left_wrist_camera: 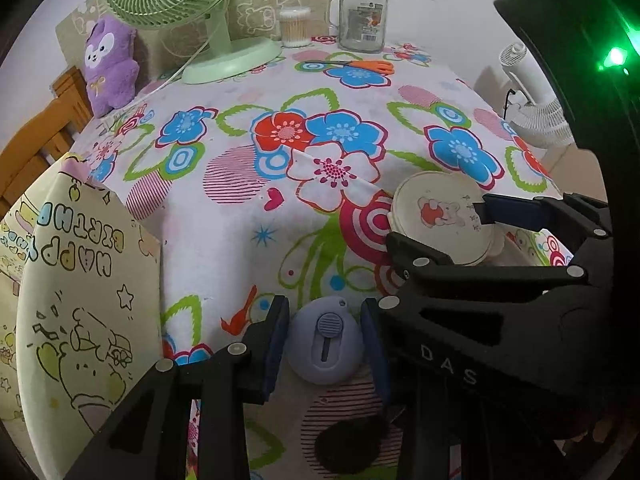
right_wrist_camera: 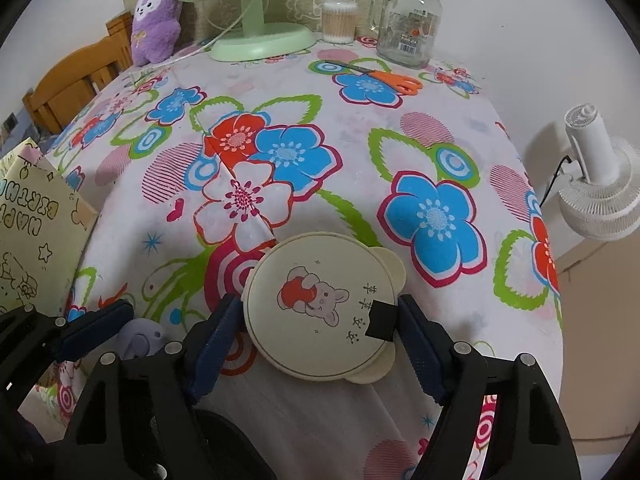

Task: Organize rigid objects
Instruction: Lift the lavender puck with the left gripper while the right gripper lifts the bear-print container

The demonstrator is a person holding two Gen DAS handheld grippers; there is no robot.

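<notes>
Left gripper (left_wrist_camera: 325, 346) is spread open around a small lavender oval gadget with a slider button (left_wrist_camera: 326, 342), maybe a mini utility knife, hard to say; the pads sit just beside it on both sides, and I can't tell if they touch it. Right gripper (right_wrist_camera: 320, 320) sits wide around a round cream lid with a cartoon bear print (right_wrist_camera: 320, 306), pads close against its edges, contact unclear. Both things lie near the front edge of the flowered tablecloth (right_wrist_camera: 360, 120). Further back there's orange-handled scissors (right_wrist_camera: 384, 77), a glass mason jar mug (right_wrist_camera: 410, 20), a cotton swab tub (right_wrist_camera: 339, 21) and a green desk fan (right_wrist_camera: 256, 20).
</notes>
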